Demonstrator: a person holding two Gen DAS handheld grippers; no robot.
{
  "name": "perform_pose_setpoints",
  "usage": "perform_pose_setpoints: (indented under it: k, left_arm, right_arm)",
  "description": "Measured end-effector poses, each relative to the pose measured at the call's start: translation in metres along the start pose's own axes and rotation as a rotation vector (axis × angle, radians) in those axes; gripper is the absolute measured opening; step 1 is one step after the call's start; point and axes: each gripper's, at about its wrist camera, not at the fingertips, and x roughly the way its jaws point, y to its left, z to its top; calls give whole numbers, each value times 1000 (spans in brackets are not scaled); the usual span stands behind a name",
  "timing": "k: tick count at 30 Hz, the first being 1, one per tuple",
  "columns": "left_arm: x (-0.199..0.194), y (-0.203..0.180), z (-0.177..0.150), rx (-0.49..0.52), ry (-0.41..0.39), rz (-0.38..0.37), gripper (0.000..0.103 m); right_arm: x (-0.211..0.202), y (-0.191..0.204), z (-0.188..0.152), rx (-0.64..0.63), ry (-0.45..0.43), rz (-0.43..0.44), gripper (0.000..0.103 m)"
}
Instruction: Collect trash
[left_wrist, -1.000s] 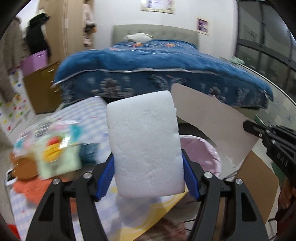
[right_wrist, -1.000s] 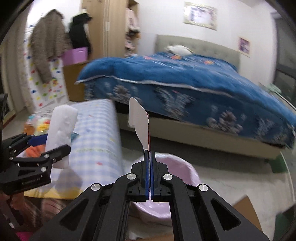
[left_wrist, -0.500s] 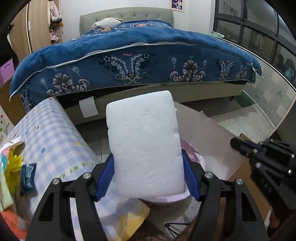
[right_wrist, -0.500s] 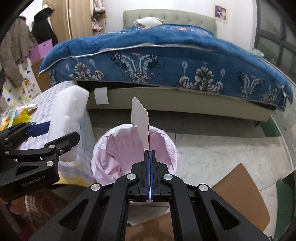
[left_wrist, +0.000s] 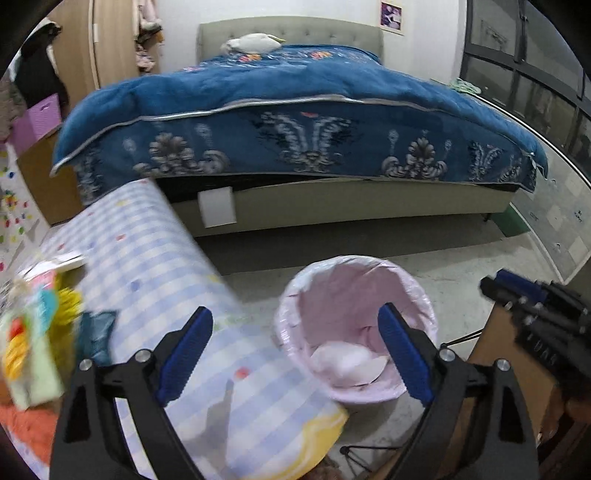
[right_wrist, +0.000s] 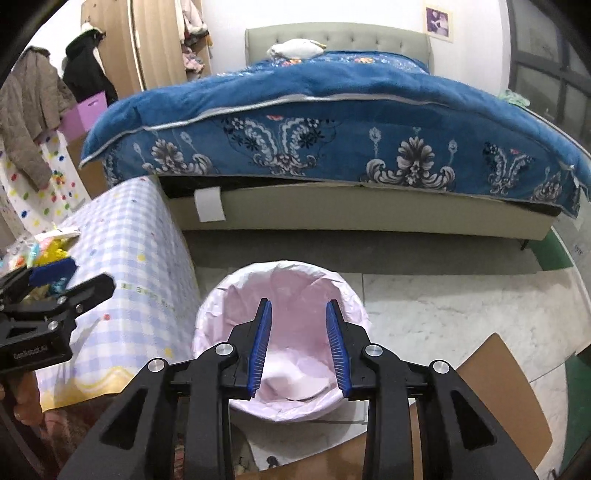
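Right wrist, spread tongs above bin, trash inside

Place: home bedroom
Signs: bed under blue quilt — wardrobe, hanging coats, lined bin

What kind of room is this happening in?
Most likely a lived-in bedroom: a bed with a blue floral blanket fills the view, coats hang beside a wooden wardrobe, and a pink-lined trash bin stands on the floor.
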Motion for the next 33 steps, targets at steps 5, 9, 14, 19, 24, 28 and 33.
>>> perform_pose_setpoints:
  k: [5, 9, 14, 19, 24, 28, 33]
  left_arm:
    - [-39, 31, -30, -43, -17, 28, 88]
    - [-66, 57, -48, -88, -33, 65, 88]
    - [-104, 97, -72, -149, -70, 146, 88]
    - [-135, 146, -95, -226, -74, 261, 88]
    - [-154, 197, -111, -326, -70, 376, 88]
    - [-160, 227, -117, -376, -65, 432, 88]
    - [-159, 253, -119, -408, -53, 456, 89]
  right_arm:
    - [-25, 24, -2, -42, -49, 66, 32]
    - [-45, 66, 1, -125, -81, 138, 32]
    - [-54, 111, 3, -185, -68, 233, 40]
    - [-57, 168, 3, -290, -57, 318, 46]
    - [-56, 215, 9, -378, -71, 388, 67]
    - [-43, 248, 18, -431, -55, 435, 76]
    - [-18, 279, 30, -449, -21, 473, 86]
